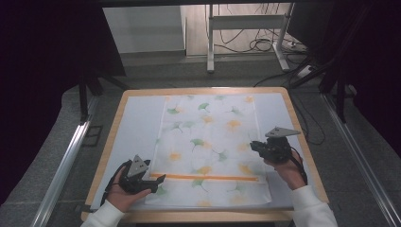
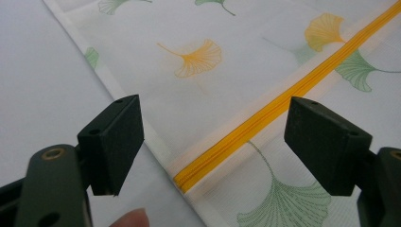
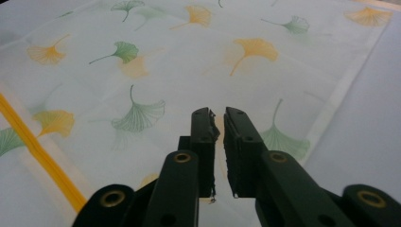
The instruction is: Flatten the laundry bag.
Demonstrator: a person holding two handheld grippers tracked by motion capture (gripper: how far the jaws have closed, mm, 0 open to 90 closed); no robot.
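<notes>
A white ginkgo-print zippered cover (image 1: 208,146) lies flat on the table (image 1: 288,101). The left gripper (image 1: 158,178) stands wide open at the yellow zipper's (image 1: 208,178) left end. The right gripper (image 1: 253,144), jaws almost together and empty, hovers above the cover's right edge; its hand hides part of that edge.

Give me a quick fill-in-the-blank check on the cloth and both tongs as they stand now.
1. The zipper running across the leaf-print cloth is coloured ____.
2. The left tongs stand ____, straddling the zipper's end at the cloth's edge.
3. The right tongs are nearly ____, with nothing between them.
4. The cloth's printed leaves are orange and ____.

Missing words: yellow; open; shut; green
</notes>
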